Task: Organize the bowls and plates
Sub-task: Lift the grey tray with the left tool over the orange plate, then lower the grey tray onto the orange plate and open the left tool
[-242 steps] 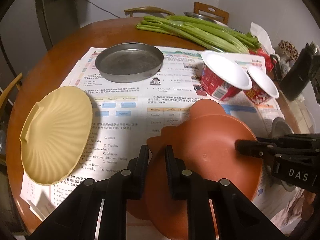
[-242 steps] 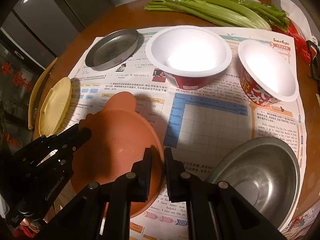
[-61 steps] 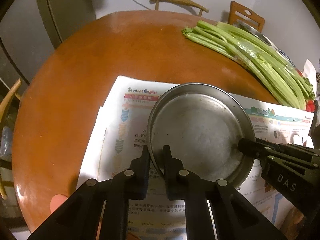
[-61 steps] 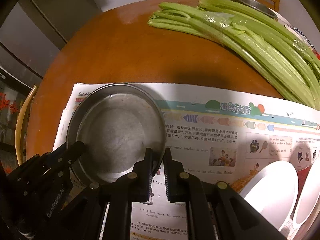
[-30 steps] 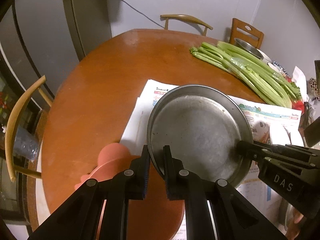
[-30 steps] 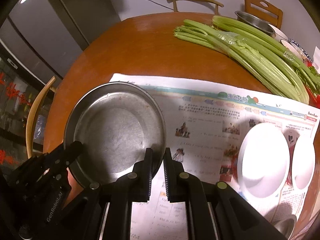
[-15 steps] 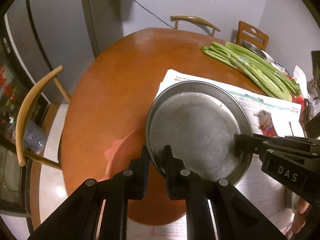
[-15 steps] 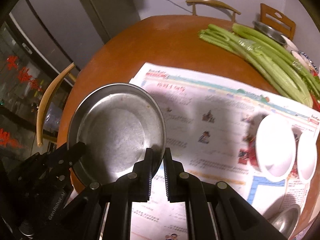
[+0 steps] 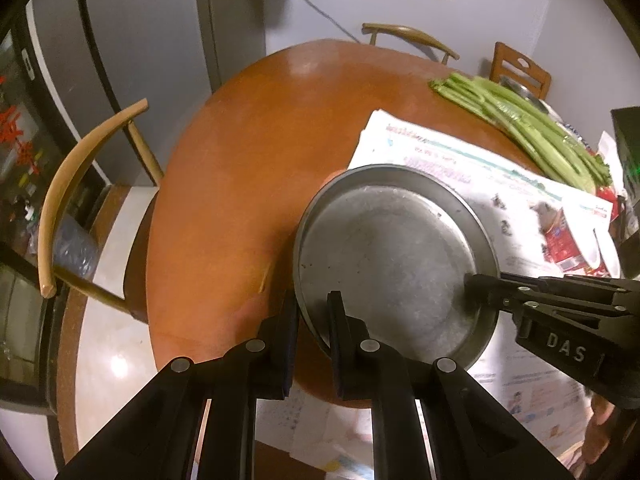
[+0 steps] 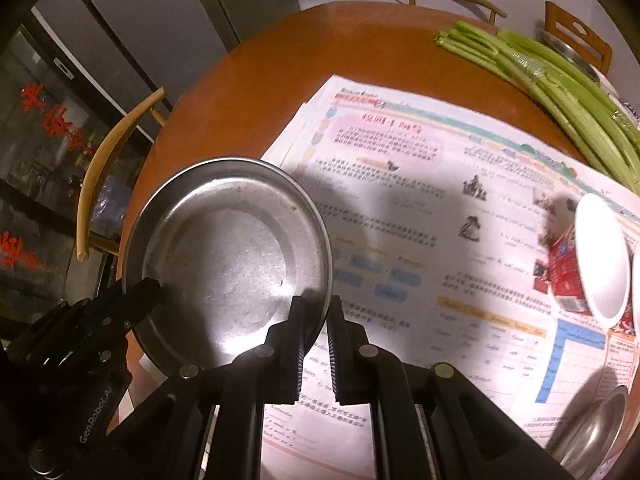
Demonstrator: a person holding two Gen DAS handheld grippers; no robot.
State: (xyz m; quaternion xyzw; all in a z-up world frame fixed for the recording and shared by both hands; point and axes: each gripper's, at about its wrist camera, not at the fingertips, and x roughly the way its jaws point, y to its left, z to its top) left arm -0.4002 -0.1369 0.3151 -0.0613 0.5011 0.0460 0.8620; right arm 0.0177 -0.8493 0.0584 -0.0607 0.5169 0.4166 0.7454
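Metal plate (image 9: 392, 256) pinched at opposite rims by left gripper (image 9: 313, 304) and right gripper (image 10: 316, 308), above round table (image 9: 248, 184). Could tilt and slip if either rim grip loosens.

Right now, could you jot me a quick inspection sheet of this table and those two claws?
Surface: round wooden table, newspaper spread on its right part.
Job's things: metal plate lifted, two white paper bowls, steel bowl at the near right edge.
Clutter: celery.
Grippers: left claw and right claw each shut on the plate's rim, on opposite sides.
Cables: one wire on the wall.
Surroundings: wooden chairs, dim room.
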